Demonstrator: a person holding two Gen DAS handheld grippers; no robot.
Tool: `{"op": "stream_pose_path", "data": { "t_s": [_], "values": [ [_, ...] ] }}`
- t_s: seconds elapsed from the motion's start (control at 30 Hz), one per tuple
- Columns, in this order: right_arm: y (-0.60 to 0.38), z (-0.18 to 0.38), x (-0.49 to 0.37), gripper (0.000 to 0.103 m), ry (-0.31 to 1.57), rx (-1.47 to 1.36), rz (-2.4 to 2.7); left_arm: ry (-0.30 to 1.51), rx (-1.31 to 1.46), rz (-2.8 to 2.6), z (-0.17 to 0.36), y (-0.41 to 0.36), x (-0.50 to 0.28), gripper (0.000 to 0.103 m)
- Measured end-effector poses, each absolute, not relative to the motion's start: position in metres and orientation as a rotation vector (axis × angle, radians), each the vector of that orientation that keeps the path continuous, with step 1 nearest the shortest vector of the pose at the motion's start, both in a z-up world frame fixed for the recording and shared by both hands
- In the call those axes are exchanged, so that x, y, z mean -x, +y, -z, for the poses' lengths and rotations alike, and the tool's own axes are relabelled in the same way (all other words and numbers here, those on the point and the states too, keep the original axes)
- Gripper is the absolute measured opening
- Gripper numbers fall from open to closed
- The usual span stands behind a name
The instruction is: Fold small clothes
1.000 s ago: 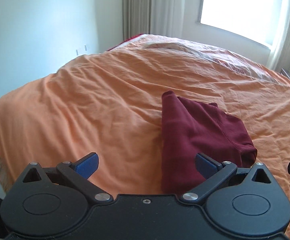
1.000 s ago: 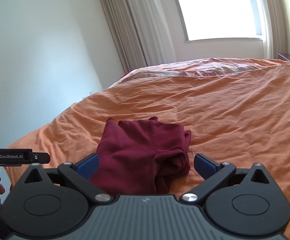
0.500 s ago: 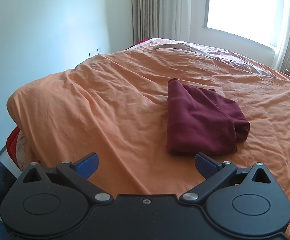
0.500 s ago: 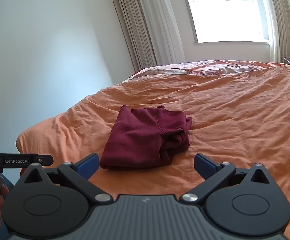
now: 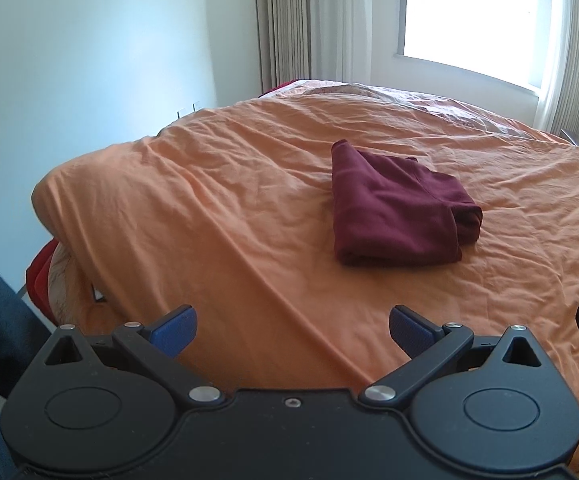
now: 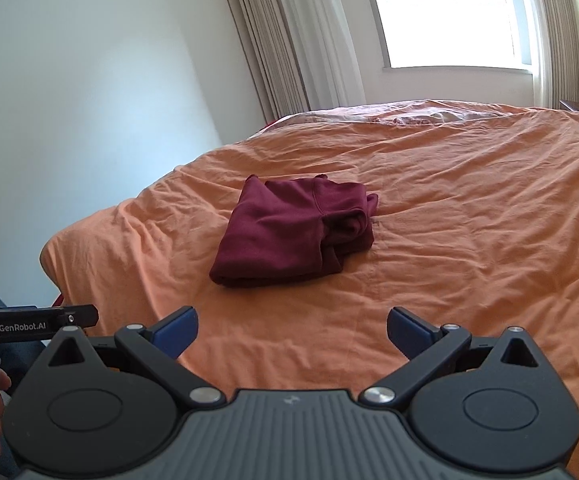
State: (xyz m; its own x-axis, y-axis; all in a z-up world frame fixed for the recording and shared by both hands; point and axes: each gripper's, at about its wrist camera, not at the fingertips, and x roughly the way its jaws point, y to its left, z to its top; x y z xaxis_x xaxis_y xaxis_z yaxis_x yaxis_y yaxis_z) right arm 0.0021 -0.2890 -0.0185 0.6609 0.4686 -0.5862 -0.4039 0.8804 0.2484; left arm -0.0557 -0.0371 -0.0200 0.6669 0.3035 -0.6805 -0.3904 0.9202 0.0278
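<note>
Folded maroon garment (image 5: 397, 208) sits on the orange bed (image 5: 229, 216); left gripper (image 5: 292, 330) and right gripper (image 6: 291, 330) hover apart from it, fingers spread wide, empty.

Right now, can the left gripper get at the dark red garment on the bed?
Probably yes. The left gripper is open and empty, and only bare orange bedcover lies between it and the folded dark red garment. It must first move forward; it is not touching it.

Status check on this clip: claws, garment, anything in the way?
Left claw open, empty. Right claw open, empty. Maroon garment folded on orange bedspread, clear of both. Nothing in the way.
</note>
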Motion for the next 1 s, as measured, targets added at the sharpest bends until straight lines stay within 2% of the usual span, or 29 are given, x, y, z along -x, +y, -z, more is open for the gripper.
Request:
{"op": "stream_pose_path", "data": {
  "t_s": [0.43,1.0],
  "values": [
    [-0.283,0.016,0.023,0.103,0.679,-0.070,-0.510,0.736,0.136,-0.394,0.028,-0.034,0.087,0.102],
    [-0.284,0.019,0.024,0.103,0.699,-0.077,-0.506,0.745,0.118,-0.379,0.029,-0.038,0.087,0.102]
  ]
}}
